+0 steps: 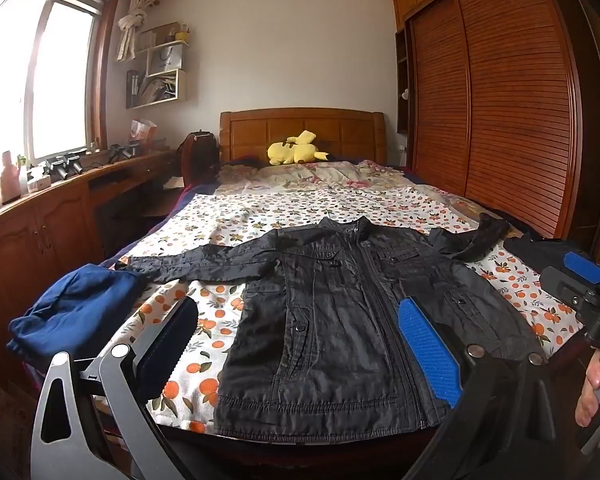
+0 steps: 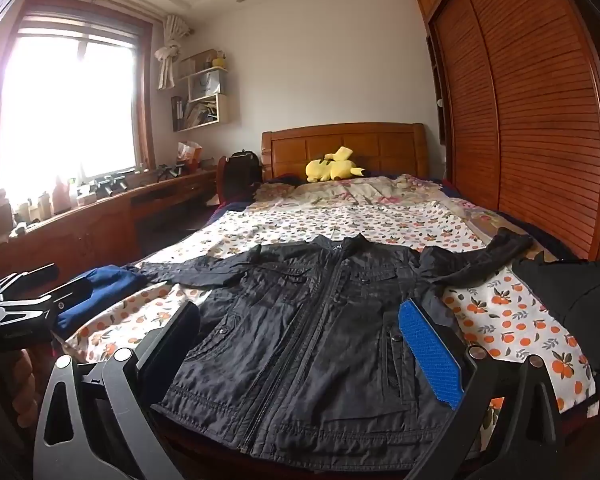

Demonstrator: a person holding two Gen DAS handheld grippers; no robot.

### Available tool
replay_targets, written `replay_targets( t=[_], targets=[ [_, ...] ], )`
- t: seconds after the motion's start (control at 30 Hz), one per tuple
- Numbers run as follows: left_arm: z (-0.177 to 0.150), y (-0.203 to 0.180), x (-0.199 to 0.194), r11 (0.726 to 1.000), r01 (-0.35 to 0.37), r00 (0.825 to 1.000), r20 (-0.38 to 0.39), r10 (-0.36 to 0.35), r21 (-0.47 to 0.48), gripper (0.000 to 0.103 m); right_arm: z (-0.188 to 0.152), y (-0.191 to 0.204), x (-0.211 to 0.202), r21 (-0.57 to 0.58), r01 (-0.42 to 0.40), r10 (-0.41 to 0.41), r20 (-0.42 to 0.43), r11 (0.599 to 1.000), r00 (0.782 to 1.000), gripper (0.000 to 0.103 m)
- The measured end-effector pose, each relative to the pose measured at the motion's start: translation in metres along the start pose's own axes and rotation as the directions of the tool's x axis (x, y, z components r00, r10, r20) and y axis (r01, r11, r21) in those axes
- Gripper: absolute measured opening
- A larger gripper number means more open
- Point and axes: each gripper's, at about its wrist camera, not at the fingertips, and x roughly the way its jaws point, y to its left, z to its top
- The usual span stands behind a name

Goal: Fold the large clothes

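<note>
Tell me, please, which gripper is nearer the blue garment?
Left. The left gripper hovers just beside the blue garment; the right gripper sits further off, toward the black jacket's other side.

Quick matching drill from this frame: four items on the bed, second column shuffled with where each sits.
1 black jacket
2 yellow plush
3 blue garment
4 left gripper

A bunched at the bed's left edge
B spread flat, front up, sleeves out
C by the headboard
D open above the jacket's hem

Pairs: 1-B, 2-C, 3-A, 4-D
</note>
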Motion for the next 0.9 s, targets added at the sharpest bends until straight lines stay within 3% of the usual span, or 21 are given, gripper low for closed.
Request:
replay_targets(
  t=[0.9],
  targets=[
    [0.0052,-0.0006,-0.0028,1.0,0.002,1.0,0.005,-0.002,0.006,0.101,0.0017,-0.0036,-0.0059,0.007,-0.002,0.002,0.01,1.0,1.0,0.097]
  ],
)
